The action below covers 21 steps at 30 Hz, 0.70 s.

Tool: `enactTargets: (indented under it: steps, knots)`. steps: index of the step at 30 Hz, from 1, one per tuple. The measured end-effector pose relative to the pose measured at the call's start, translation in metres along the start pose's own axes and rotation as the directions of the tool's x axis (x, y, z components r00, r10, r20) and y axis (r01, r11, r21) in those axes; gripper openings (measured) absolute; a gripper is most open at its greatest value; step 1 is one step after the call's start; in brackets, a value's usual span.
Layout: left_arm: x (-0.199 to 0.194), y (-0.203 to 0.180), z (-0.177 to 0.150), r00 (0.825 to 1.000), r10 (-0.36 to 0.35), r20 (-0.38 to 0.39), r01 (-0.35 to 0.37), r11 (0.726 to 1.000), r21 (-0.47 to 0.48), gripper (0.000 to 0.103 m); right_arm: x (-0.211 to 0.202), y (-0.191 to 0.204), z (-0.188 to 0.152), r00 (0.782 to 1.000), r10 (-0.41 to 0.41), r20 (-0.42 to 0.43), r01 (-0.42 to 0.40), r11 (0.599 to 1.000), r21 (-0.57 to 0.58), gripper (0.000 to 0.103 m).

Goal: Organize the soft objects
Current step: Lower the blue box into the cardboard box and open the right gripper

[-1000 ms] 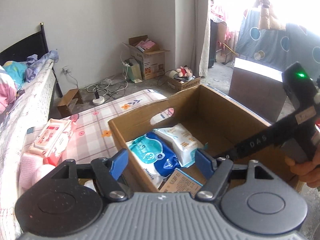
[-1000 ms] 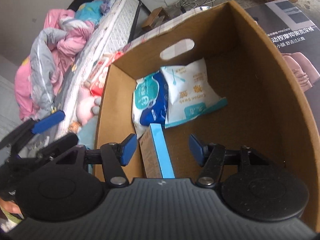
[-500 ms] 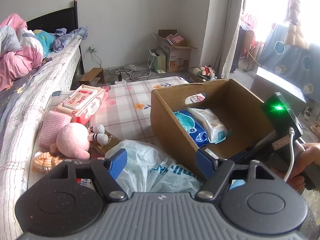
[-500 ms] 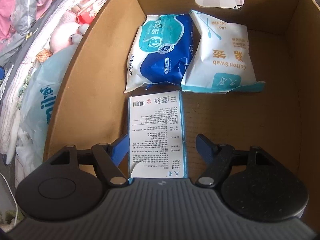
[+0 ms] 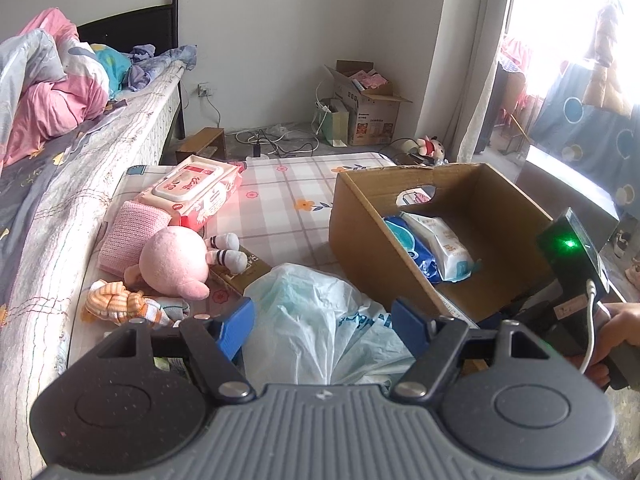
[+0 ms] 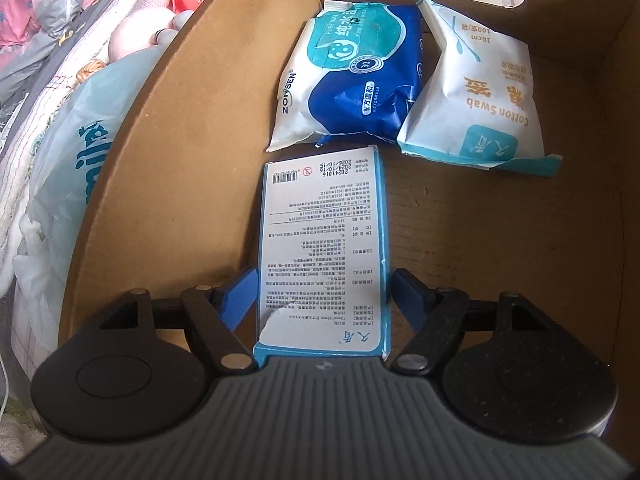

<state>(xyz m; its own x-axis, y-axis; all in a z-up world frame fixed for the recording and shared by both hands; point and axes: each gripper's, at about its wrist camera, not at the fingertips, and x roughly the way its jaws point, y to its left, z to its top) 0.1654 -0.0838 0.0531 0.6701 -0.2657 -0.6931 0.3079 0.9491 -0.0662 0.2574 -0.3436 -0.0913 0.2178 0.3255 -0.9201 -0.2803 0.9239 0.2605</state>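
- Grey bedding, then a pink quilt, sit far left on the bed (image 5: 48, 184); over the last second the left gripper (image 5: 322, 326) has swung away from the cardboard box (image 5: 360, 240) to face the loose soft things, which suggests the next pick comes from that side.
- Still to be sorted on the checked mat (image 5: 276, 204): a pink knitted cloth (image 5: 128, 236), a wipes pack (image 5: 192, 192), a pink plush toy (image 5: 172, 262), a striped orange doll (image 5: 116, 304).
- Its fingers stand wide apart with nothing between them, hovering over a crumpled plastic bag (image 5: 316, 320) that lies between it and the box.
- That bag is the nearest obstacle; it could snag a reach toward the plush.
- Inside the box, a blue wipes pouch (image 6: 356, 76) and a cotton swab bag (image 6: 480, 96) lie side by side at the far wall.
- Nearer, a blue-edged carton (image 6: 324, 252) lies flat on the box floor, having tipped down from standing on edge a second ago.
- Right gripper (image 6: 324, 298) straddles it, fingers spread just clear of both sides, so it looks freshly released.
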Motion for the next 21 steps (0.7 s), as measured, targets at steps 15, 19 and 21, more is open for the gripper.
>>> enactTargets:
  steps: [15,19,21]
  knots:
    - [-0.012,-0.003,-0.007,1.0,-0.006,0.007,0.006,1.0,0.003,0.077,-0.022,-0.017,-0.016,0.986,-0.161,0.043,0.162,0.987,-0.021,0.081]
    - [-0.015,-0.004,-0.01,1.0,-0.004,0.008,0.004,1.0,-0.003,0.077,-0.01,-0.003,-0.017,0.977,-0.214,0.021,0.215,0.973,-0.086,0.076]
    - [-0.015,-0.003,-0.011,1.0,-0.005,0.007,0.005,1.0,-0.006,0.077,-0.014,-0.007,-0.019,0.978,-0.21,0.018,0.21,0.976,-0.053,0.071]
